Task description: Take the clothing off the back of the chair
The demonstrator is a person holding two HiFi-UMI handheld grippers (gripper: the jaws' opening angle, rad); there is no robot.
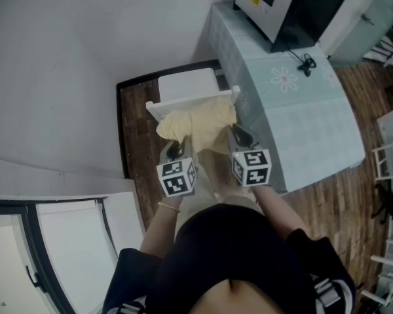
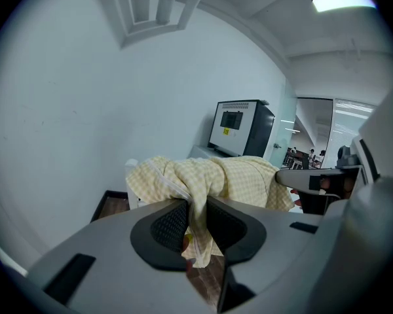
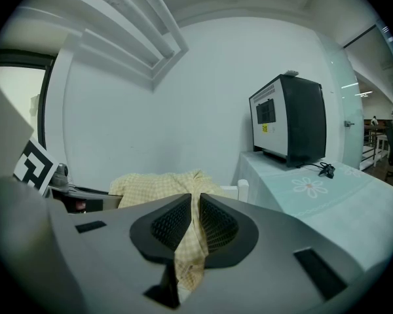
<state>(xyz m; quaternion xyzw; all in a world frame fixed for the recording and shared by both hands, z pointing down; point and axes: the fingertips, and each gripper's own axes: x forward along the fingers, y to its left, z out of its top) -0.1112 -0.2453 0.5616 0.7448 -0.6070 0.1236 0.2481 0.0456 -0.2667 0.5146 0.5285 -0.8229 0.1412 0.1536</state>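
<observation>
A pale yellow checked garment is bunched over the back of a white chair. My left gripper is shut on the cloth's left part, and a fold hangs down between its pads. On the other side my right gripper is shut on the cloth too, a strip of it pinched between the pads. The garment stretches between the two grippers, lifted a little off the chair back. Most of the chair back is hidden under the garment.
A table with a pale green floral cloth stands right beside the chair and carries a dark box-shaped machine. A white wall closes the left side. Wooden floor shows beside the chair. The person's body fills the bottom of the head view.
</observation>
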